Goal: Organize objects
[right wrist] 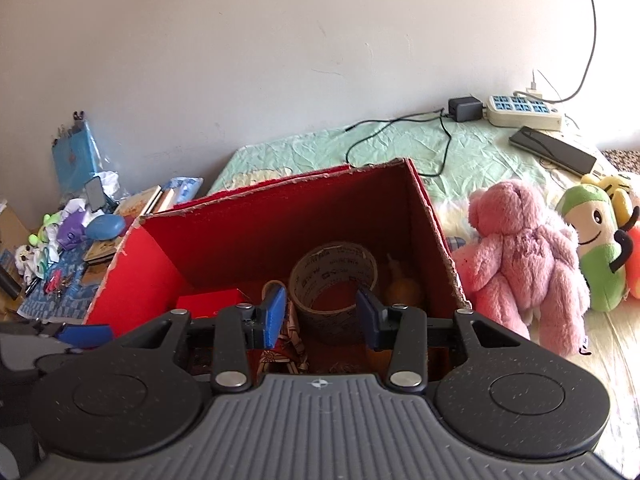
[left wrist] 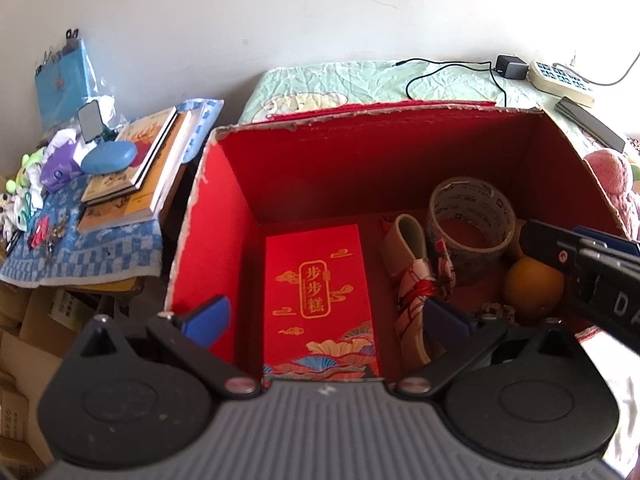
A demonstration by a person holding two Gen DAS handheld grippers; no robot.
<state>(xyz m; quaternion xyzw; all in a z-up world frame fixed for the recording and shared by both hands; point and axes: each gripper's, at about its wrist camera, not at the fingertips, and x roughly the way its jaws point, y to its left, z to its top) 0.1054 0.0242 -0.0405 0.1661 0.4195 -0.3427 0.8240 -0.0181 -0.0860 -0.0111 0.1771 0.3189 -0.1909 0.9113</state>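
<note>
Both grippers are hovering over the near rim of 1 rough-edged cardboard box (left wrist: 360, 160), jaws released and gripping nothing. The left gripper (left wrist: 326, 318) is facing 1 flat red packet (left wrist: 320, 300); the right gripper (right wrist: 322, 314) is framing 1 glossy round tape roll (right wrist: 334, 276). 1 fuzzy pink teddy (right wrist: 528, 256) is lying right of the box.

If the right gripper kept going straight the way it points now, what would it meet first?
Most likely the tape roll standing in the red box: it sits between the open right gripper fingers in the right wrist view. Depth is unclear, and the folded patterned item lies just below.
</note>
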